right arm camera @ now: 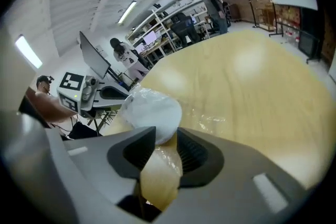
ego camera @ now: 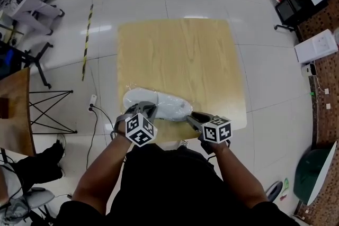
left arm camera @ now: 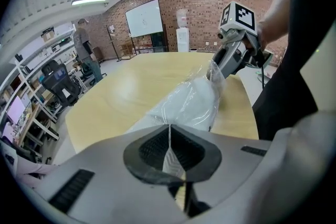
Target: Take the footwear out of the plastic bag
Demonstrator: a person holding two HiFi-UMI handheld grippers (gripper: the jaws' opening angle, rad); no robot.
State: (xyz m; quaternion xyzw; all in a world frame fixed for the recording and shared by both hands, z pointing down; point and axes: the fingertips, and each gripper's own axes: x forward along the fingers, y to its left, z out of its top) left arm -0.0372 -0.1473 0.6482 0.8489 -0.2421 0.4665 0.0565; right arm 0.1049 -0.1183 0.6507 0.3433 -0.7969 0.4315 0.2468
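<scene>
On the left, left gripper [ego camera: 144, 109] fingers pressed together, pinching a thin fold of the plastic bag [ego camera: 159, 98] near the front edge of the counter [ego camera: 175, 50]. Inside it, white footwear [ego camera: 168, 107], hazy through the film, can't make out details. On the right, right gripper [ego camera: 193, 119] fingers opening, bagged end between them, actual contact hard to tell.

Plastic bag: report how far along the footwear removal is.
Done: nothing yet; the white shoe lies inside the plastic bag on the table. In hand: the left gripper is shut on the bag's film at one end. The right gripper has its fingers opening, with the bagged shoe's other end between them. Left: open the bag and draw the shoe out.
</scene>
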